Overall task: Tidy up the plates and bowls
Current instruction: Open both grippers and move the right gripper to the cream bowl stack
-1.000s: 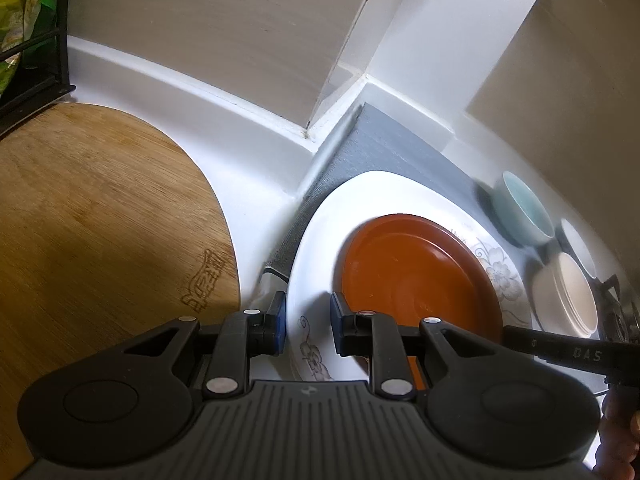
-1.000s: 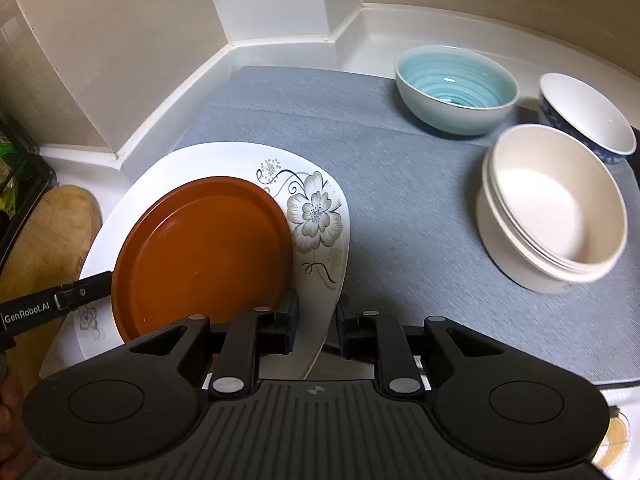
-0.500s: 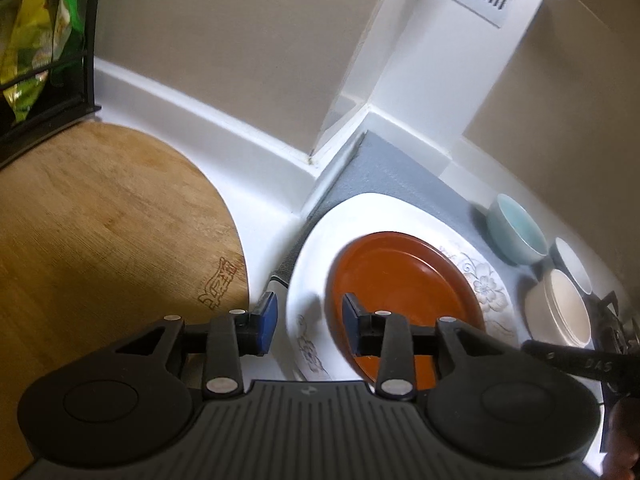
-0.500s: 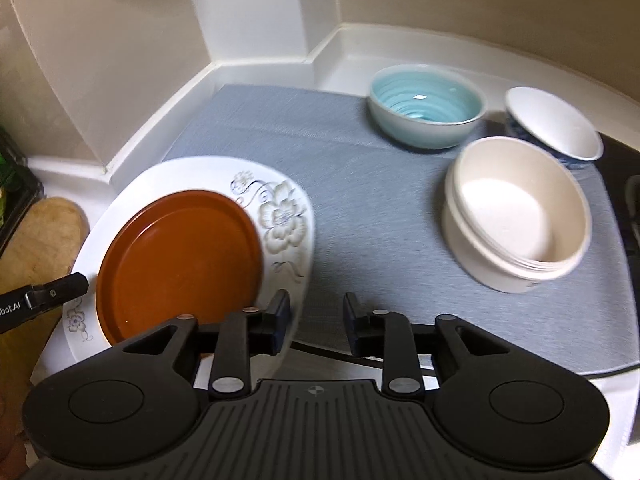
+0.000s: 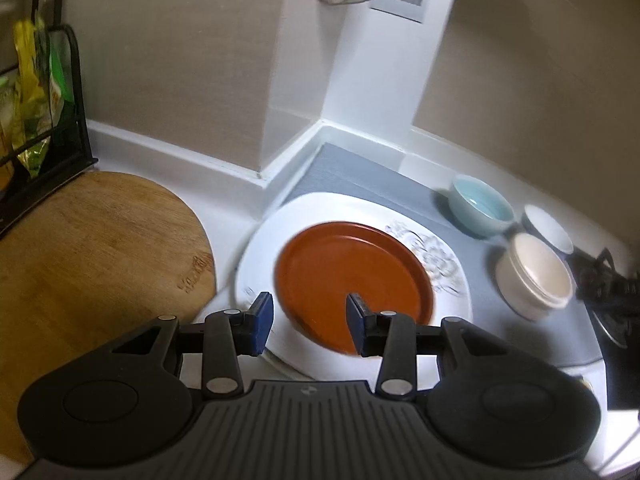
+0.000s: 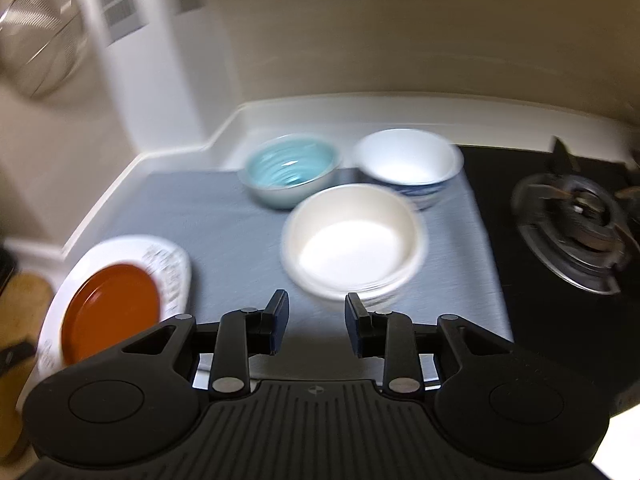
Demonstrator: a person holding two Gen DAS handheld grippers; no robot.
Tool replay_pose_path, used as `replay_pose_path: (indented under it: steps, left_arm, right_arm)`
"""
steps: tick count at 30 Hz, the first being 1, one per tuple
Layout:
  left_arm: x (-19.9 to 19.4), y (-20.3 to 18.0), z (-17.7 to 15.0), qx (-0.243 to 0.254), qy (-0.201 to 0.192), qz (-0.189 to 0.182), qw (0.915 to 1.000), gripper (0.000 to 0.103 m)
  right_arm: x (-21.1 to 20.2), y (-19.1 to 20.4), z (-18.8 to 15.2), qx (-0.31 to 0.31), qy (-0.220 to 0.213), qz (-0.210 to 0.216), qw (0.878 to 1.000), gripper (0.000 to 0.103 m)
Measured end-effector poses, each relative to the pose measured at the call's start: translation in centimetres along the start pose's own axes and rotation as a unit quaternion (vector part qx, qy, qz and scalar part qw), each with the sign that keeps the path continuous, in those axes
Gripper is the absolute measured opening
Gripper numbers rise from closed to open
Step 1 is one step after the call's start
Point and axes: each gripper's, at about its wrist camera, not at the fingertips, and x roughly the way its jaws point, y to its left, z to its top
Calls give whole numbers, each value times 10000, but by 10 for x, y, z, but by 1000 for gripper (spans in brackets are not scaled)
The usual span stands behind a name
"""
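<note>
- Both grippers have pulled back from the plates, their jaws just opening; left gripper [image 5: 310,322] and right gripper [image 6: 316,318] stand parted, empty.
- Nearest, the brown plate [image 5: 352,276] lies on the white floral plate [image 5: 260,256] at the grey mat's [image 6: 224,216] left edge.
- Farther along the table: stacked cream bowls [image 6: 352,240], then a teal bowl [image 6: 290,170] and a blue-patterned white bowl [image 6: 408,160].
</note>
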Motion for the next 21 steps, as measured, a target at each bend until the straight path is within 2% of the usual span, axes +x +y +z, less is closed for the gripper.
replay_pose_path:
  steps: [5, 10, 15, 21]
  left_arm:
    - [-16, -31, -10, 209, 62, 16, 9998, 46]
    - [-28, -59, -18, 479, 26, 3, 9988, 46]
    - [-44, -81, -29, 788, 14, 87, 9969, 47]
    - [-62, -94, -37, 983, -53, 370, 9945, 47]
  right_arm:
    - [4, -43, 11, 416, 0, -45, 9991, 34]
    - [14, -69, 18, 608, 90, 106, 9981, 34]
    - [35, -83, 24, 696, 247, 279, 9969, 34]
    - [58, -90, 30, 803, 458, 625, 9938, 34]
